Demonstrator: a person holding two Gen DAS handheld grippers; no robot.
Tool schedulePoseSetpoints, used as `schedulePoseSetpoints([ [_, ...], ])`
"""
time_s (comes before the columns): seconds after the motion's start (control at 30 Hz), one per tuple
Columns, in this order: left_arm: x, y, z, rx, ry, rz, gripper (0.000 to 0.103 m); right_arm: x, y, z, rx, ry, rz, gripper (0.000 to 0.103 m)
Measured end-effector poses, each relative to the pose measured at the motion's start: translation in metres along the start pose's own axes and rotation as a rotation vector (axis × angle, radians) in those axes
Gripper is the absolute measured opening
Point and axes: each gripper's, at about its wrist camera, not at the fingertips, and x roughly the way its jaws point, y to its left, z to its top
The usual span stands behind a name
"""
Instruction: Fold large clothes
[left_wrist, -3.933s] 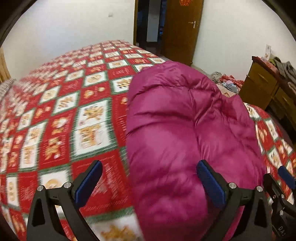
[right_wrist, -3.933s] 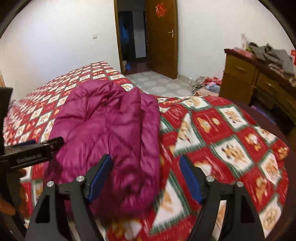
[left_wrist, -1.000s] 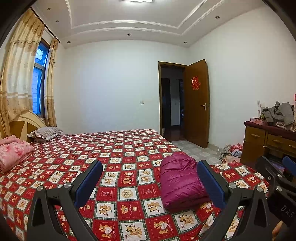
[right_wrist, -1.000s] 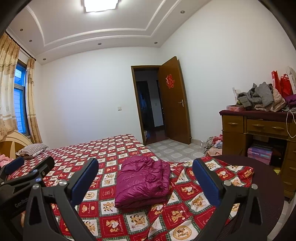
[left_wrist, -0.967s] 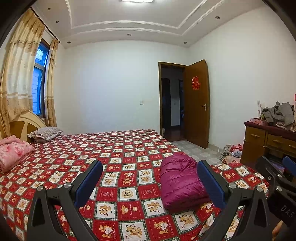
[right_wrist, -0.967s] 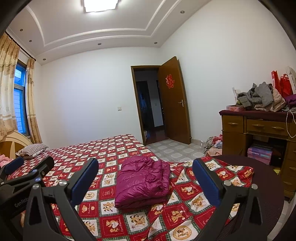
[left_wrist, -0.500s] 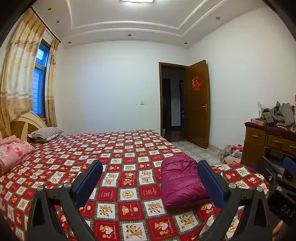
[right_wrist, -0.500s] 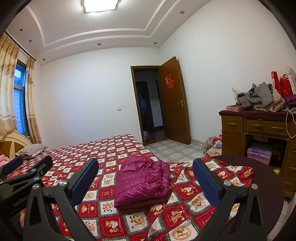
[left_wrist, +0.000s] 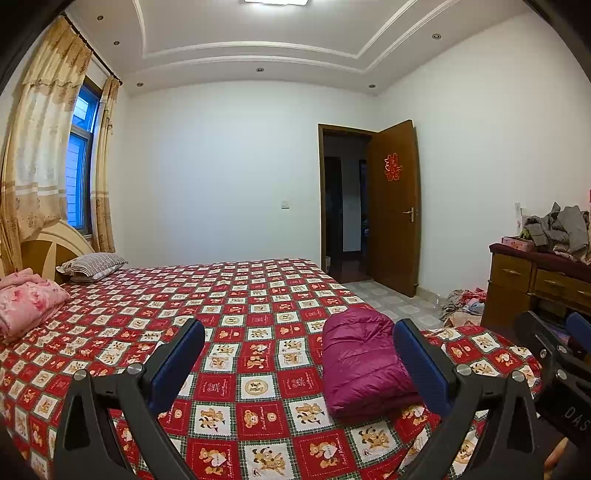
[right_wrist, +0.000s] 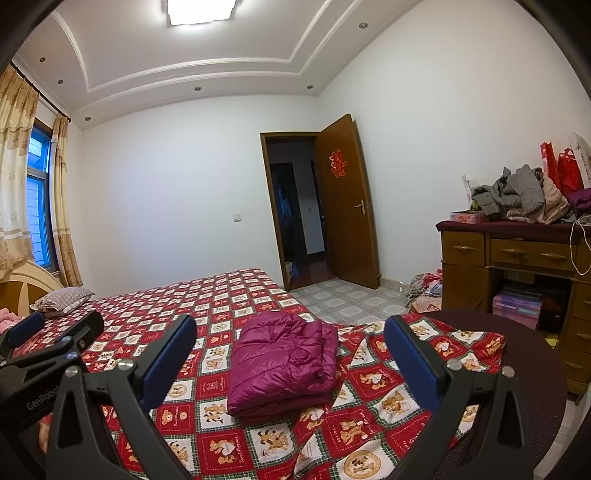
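Observation:
A magenta puffer jacket (left_wrist: 364, 363) lies folded into a compact bundle on the red checked bedspread (left_wrist: 236, 314), near the bed's foot; it also shows in the right wrist view (right_wrist: 284, 362). My left gripper (left_wrist: 299, 365) is open and empty, held back from the bed well short of the jacket. My right gripper (right_wrist: 290, 360) is open and empty too, also held back, with the jacket framed between its fingers. The left gripper's body (right_wrist: 44, 354) shows at the left of the right wrist view.
A pink quilt (left_wrist: 26, 306) and striped pillow (left_wrist: 92, 264) lie at the bed's head. A wooden dresser (right_wrist: 517, 280) piled with clothes (right_wrist: 521, 199) stands at the right. A dark round table (right_wrist: 528, 391) is by the bed's corner. Clothes lie on the floor (right_wrist: 424, 288) near the open door (right_wrist: 347, 206).
Since 3.9 s ago both grippers have pulled back and up from the jacket, which stays folded on the bed. Over the last second the views barely shift.

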Motion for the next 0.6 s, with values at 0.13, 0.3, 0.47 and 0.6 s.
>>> schedulePoseSetpoints([
  [0.13,0.001,-0.001,0.001,0.009,-0.005,0.005,0.102,0.000,0.000,0.000,-0.001,0.000,0.000,0.103],
  [0.3,0.005,-0.003,0.002,0.030,0.001,0.001,0.102,-0.001,-0.002,0.001,-0.008,0.001,0.000,0.103],
  [0.47,0.012,-0.001,0.000,0.024,0.027,-0.015,0.102,0.000,-0.002,0.001,-0.010,0.000,-0.001,0.103],
  [0.6,0.015,0.000,-0.001,0.013,0.033,-0.033,0.102,0.002,-0.003,0.001,-0.015,0.008,0.001,0.103],
])
